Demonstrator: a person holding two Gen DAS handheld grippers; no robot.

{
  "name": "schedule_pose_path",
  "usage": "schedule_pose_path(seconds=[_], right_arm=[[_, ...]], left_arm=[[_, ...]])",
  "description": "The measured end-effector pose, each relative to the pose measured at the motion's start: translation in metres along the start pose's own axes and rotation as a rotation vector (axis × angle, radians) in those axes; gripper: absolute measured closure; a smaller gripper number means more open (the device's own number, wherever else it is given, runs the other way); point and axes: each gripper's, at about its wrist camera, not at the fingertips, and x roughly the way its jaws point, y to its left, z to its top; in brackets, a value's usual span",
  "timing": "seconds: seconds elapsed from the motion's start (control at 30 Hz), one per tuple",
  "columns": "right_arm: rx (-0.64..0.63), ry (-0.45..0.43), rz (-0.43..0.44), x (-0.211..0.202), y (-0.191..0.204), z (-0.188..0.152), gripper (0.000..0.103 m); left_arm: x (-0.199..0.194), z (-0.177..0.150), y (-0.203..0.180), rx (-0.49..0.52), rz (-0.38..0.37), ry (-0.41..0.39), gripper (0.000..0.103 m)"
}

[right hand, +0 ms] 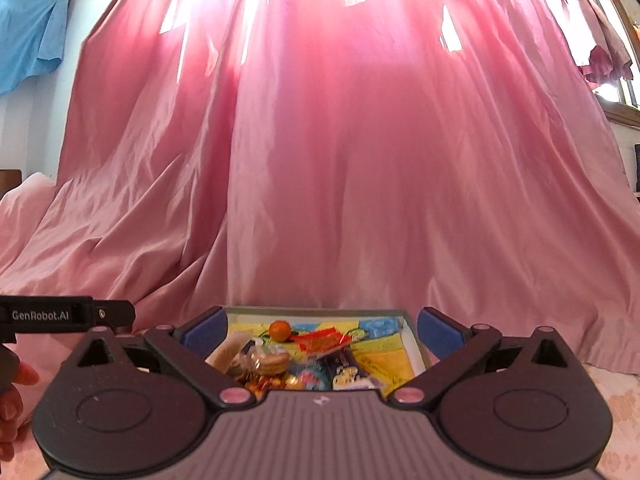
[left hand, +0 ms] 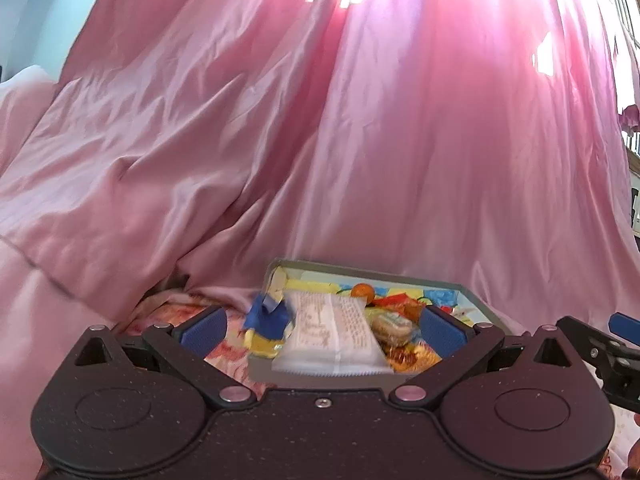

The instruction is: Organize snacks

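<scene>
Both my tongs spread, nothing pinched, the snack box dead ahead.

My left tongs (left hand: 322, 326) stand wide with only air between the pads, and my right tongs (right hand: 322, 330) gape as far as they go; I hold them so to be ready for the next pick. Just past them at twelve o'clock sits the grey box (left hand: 320, 378), already heaped: a white wrapped packet (left hand: 330, 330) lies across its near edge, a small orange fruit (right hand: 280, 329) toward the back, and what may be a blue-wrapped sweet (left hand: 266, 314), blurred, at ten o'clock. Behind everything hangs the pink curtain (right hand: 360, 160).
</scene>
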Motion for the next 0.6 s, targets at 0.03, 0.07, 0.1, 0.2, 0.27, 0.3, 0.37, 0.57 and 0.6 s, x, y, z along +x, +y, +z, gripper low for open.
schedule_pose_path(seconds=[0.03, 0.07, 0.1, 0.2, 0.27, 0.3, 0.37, 0.57, 0.6], right_arm=[[0.000, 0.002, 0.002, -0.005, 0.000, -0.002, 0.000], [-0.002, 0.004, 0.004, -0.010, 0.001, -0.005, 0.000], [-0.005, 0.008, 0.006, -0.015, 0.003, -0.007, 0.000], [-0.013, 0.016, 0.005, -0.027, 0.006, -0.013, 0.000], [-0.014, 0.017, 0.005, -0.034, 0.009, -0.015, 0.000], [-0.018, 0.017, 0.005, -0.037, 0.010, -0.016, 0.000], [-0.026, 0.017, 0.004, -0.045, 0.013, -0.020, 0.000], [-0.039, 0.042, 0.008, -0.063, 0.022, -0.033, 0.000], [-0.039, 0.045, 0.006, -0.066, 0.023, -0.035, 0.000]], left_arm=[[-0.005, -0.003, 0.001, -0.001, 0.004, -0.001, 0.001], [-0.009, -0.006, 0.003, -0.003, 0.007, -0.002, 0.001], [-0.013, -0.009, 0.004, -0.002, 0.009, -0.002, 0.001], [-0.024, -0.016, 0.007, 0.007, 0.018, -0.003, 0.001], [-0.031, -0.021, 0.008, 0.012, 0.023, -0.006, 0.001], [-0.035, -0.024, 0.009, 0.015, 0.026, -0.007, 0.001], [-0.042, -0.029, 0.011, 0.018, 0.031, -0.006, 0.001], [-0.060, -0.049, 0.021, 0.020, 0.049, 0.016, 0.001], [-0.062, -0.052, 0.023, 0.019, 0.052, 0.020, 0.001]])
